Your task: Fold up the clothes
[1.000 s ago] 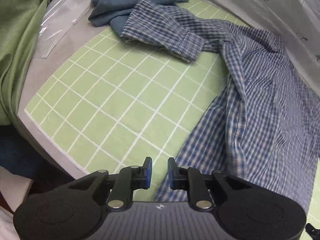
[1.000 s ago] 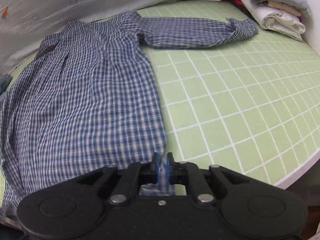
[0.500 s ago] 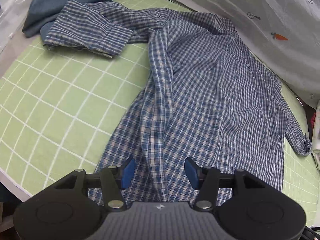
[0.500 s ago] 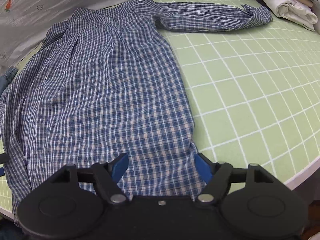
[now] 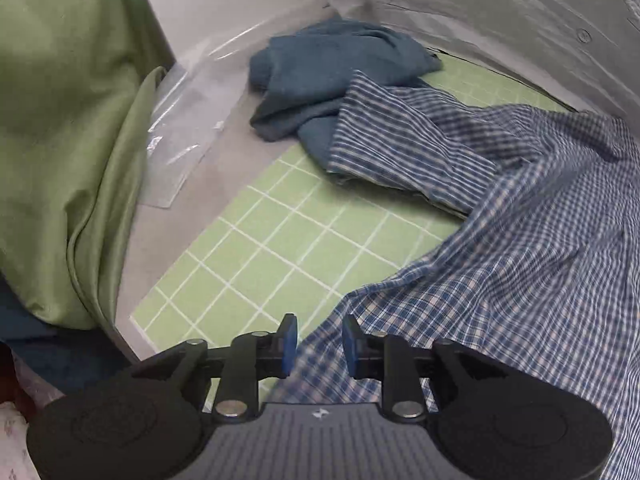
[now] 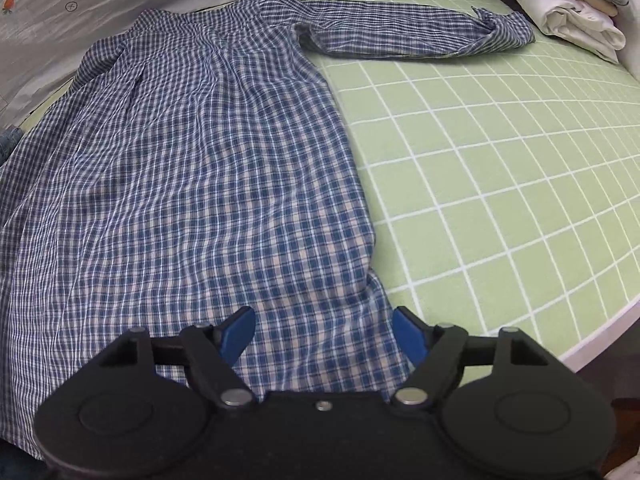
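A blue checked long-sleeved shirt point(image 6: 208, 168) lies spread on the green gridded mat point(image 6: 500, 184), one sleeve point(image 6: 408, 36) stretched out to the right. My right gripper point(image 6: 324, 336) is wide open over the shirt's lower hem and holds nothing. In the left wrist view the shirt point(image 5: 520, 272) lies bunched, its other sleeve point(image 5: 404, 144) folded over toward a blue garment. My left gripper point(image 5: 318, 344) stands at the shirt's lower left corner, jaws partly open with cloth edge between them, not clamped.
A crumpled dark blue garment point(image 5: 332, 76) lies at the mat's far left corner, beside a clear plastic sheet point(image 5: 188, 120) and green fabric point(image 5: 68, 128). Folded white clothes point(image 6: 576, 12) are stacked at the far right. A patterned grey-white cloth point(image 6: 80, 8) lines the back.
My right gripper let go of the hem and opened wide. My left gripper swung over the shirt, then back to its left corner, its jaws narrower than half a second ago.
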Demonstrator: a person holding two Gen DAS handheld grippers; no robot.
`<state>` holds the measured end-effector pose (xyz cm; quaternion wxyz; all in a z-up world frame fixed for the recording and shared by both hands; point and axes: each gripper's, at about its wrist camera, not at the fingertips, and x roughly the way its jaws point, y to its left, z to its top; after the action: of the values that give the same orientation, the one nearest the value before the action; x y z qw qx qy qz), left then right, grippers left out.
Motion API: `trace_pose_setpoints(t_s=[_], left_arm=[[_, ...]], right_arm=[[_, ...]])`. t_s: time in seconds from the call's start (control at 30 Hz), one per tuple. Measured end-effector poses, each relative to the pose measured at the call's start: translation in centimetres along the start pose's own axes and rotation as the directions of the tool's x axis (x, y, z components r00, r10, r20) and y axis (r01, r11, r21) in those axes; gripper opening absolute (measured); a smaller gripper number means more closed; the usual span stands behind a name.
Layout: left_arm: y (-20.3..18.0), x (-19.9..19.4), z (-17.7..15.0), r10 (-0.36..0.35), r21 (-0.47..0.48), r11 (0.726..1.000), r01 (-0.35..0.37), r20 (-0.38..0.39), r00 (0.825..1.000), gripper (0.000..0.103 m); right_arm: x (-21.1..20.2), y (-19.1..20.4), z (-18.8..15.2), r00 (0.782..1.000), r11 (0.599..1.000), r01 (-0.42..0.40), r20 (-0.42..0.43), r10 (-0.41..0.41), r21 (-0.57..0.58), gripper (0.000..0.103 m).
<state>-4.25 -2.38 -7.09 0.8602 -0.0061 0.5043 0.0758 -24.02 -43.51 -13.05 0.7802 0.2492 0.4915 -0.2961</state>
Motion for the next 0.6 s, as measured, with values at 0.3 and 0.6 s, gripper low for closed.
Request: trace_pose_setpoints(t_s=[0.3,0.6], left_arm=[[-4.1,-1.4,-3.0,-0.181,0.072,0.98,0.184,-0.038,0.983,0.055],[-10.2,-3.4,-5.1,-0.237,0.206,0.948,0.244,-0.058,0.97,0.056]], right_arm=[[2.2,-0.3,3.0,0.999,1.0,0.01,0.047,-0.01,-0.004,0.078],[5.5,-1.7,10.0,0.992,0.999,-0.043,0.119,0.041,0.019,0.078]])
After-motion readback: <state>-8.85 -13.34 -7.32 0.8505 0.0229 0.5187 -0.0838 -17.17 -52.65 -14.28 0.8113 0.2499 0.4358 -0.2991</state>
